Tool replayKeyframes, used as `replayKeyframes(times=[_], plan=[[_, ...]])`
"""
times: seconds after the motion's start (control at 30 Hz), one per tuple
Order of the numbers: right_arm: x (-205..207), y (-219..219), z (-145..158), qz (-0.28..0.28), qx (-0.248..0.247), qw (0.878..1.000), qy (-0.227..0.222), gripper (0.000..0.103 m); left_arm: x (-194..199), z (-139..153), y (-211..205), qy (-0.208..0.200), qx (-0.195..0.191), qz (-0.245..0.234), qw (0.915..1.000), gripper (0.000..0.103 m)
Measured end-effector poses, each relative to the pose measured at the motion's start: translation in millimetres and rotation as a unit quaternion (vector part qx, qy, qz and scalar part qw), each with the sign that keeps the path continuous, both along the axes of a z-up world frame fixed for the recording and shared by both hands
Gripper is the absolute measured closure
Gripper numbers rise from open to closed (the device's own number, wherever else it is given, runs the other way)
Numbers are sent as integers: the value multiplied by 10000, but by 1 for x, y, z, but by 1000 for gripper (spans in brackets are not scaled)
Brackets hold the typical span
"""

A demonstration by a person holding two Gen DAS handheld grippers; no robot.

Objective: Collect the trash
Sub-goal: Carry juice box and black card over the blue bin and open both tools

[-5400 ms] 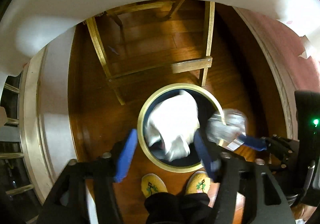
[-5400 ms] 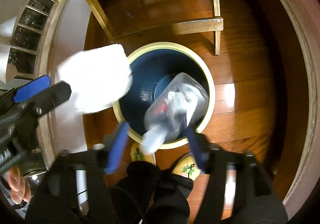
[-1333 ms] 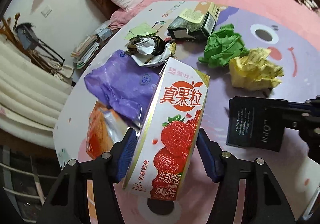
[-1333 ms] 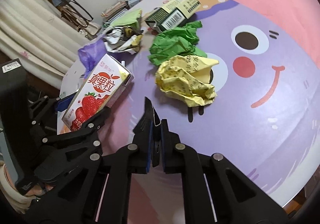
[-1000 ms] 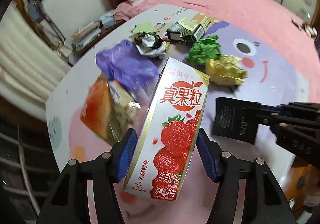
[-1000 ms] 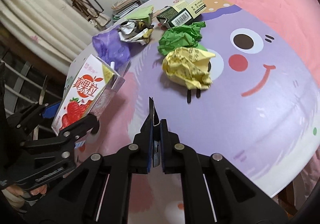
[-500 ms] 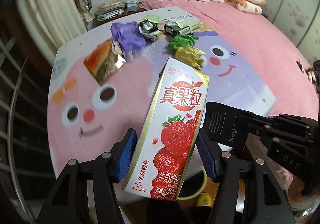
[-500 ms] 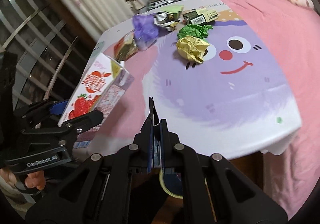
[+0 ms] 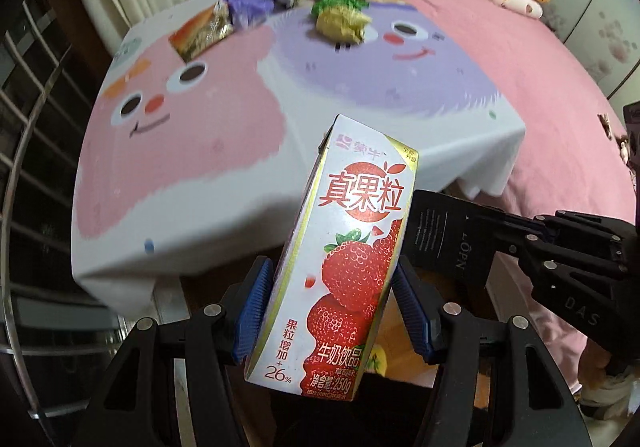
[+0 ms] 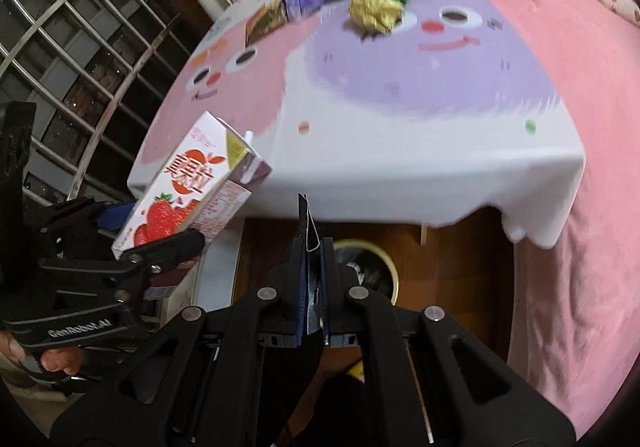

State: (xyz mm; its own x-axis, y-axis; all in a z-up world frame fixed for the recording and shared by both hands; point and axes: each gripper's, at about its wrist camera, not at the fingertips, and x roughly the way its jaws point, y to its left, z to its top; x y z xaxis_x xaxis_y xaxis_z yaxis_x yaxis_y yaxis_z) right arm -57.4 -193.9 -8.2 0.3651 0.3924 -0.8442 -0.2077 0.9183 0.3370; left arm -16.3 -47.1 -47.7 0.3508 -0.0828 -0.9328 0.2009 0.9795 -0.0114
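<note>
My left gripper (image 9: 332, 311) is shut on a white strawberry milk carton (image 9: 348, 247), held in the air in front of the table's near edge; the carton also shows in the right wrist view (image 10: 192, 187). My right gripper (image 10: 310, 307) is shut on a flat black packet (image 10: 307, 247), seen edge-on; its printed face shows in the left wrist view (image 9: 448, 239). A round bin (image 10: 386, 267) with a yellow rim stands on the floor under the table edge, just beyond the right gripper. More trash lies at the table's far end: a yellow crumpled paper (image 9: 340, 21), purple bag (image 9: 244, 1), orange wrapper (image 9: 200, 33).
The table (image 9: 180, 207) wears a pink and purple cartoon cloth. A pink bed (image 9: 540, 59) lies to the right with plush toys at its head. A metal-barred window (image 10: 80, 27) and curtains are on the left. Wooden floor (image 10: 460, 267) lies below the table.
Both grippers have pulled back from the table with their loads. The table has receded and the bin under its edge has come into the right wrist view.
</note>
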Motion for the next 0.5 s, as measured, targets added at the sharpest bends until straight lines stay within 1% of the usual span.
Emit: replayKeyframes(times=[0.13,0.27,0.4,0.43,0.5], plan=[[-16,1,-31,3,-2,9995,331,99,-14,-21,4,251,48,1,9997,43],[-24,4,-67,-38,-81,9978,663,99,-26,-53,6,548,41,39,9985,43],[-29,7,-112,-155,-193,9951,956,99,-30,-95,11,855,-23,144,9962,43],[-29,8,-124,-200,-225,9943,1023,99,-32,-109,13,933,-39,164,9955,43],[-28,10,-154,-313,-294,9920,1189,99,-33,-133,16,1044,-62,206,9943,43]])
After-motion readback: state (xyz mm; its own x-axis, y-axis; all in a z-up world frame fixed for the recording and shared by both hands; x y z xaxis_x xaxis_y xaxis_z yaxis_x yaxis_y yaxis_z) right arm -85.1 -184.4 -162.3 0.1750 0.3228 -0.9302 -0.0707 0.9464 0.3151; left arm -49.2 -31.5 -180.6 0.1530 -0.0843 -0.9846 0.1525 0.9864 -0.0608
